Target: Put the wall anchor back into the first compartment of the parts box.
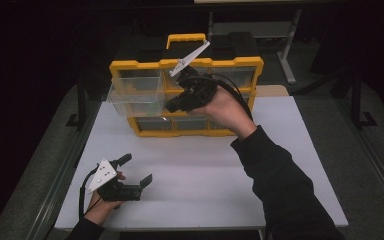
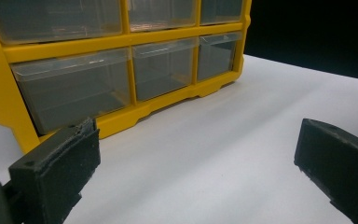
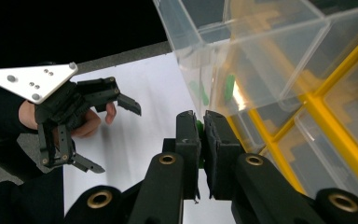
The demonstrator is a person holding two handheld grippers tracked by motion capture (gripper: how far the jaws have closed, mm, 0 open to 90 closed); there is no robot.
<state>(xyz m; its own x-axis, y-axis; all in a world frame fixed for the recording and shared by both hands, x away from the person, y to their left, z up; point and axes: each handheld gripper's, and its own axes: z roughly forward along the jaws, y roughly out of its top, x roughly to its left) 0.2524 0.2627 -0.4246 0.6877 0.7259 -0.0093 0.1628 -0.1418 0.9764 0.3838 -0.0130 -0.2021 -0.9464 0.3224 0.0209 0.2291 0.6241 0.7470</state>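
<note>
small green piece (image 3: pixel 199 126) pinched upright.

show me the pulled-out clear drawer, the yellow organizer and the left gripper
pulled-out clear drawer (image 1: pixel 132 97): high view, its front wall
yellow organizer (image 1: pixel 187 63): high view, top frame bar
left gripper (image 1: pixel 136 170): high view, midway between its open jaws

This looks like a workshop or a lab: a plain white worktable (image 1: pixel 200 185) stands on grey floor, a yellow parts organizer (image 1: pixel 186 95) with clear small drawers (for small hardware) sits on it, and metal table legs (image 1: pixel 286 55) stand behind.
</note>
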